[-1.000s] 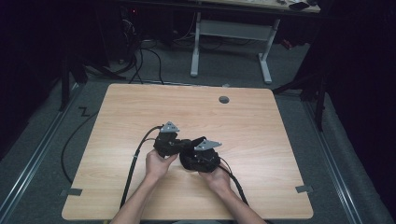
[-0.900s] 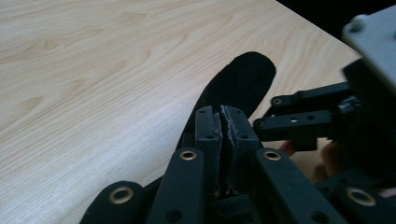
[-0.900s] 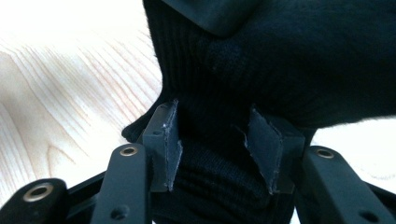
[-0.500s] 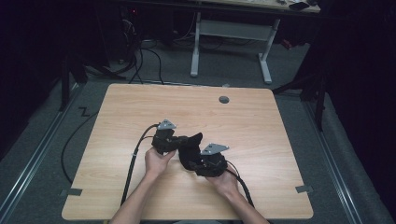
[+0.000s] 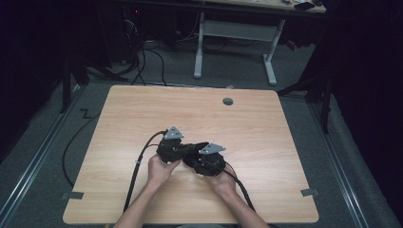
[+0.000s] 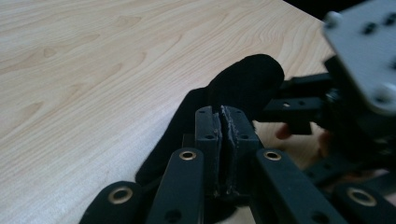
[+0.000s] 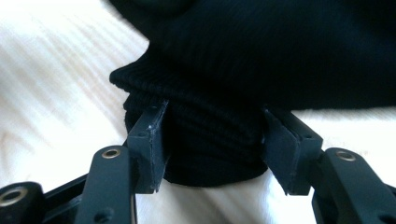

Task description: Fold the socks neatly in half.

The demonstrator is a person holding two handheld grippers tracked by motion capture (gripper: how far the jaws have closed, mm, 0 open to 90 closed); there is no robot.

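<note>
A light wooden table [image 5: 142,118] with a round grey grommet [image 5: 228,101] near its far edge carries a black knitted cloth [image 6: 243,81].

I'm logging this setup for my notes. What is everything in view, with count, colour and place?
black knitted cloth: one, black, on the table between the two grippers, bunched up.
table: one, light wood top, centre of the high view.
cable hole: one, grey, round, near the table's far edge.
desk frame: one, white legs, on the floor beyond the table.
floor cables: several, black, beyond the table's far left corner.
tape marks: two, grey, at the table's near corners.
left gripper: one, black, jaws shut, a fold of the cloth seemingly pinched between them.
right gripper: one, black, jaws have just been opening, wide around the cloth's ribbed end.
hands: two, holding the grippers at the near side.
</note>
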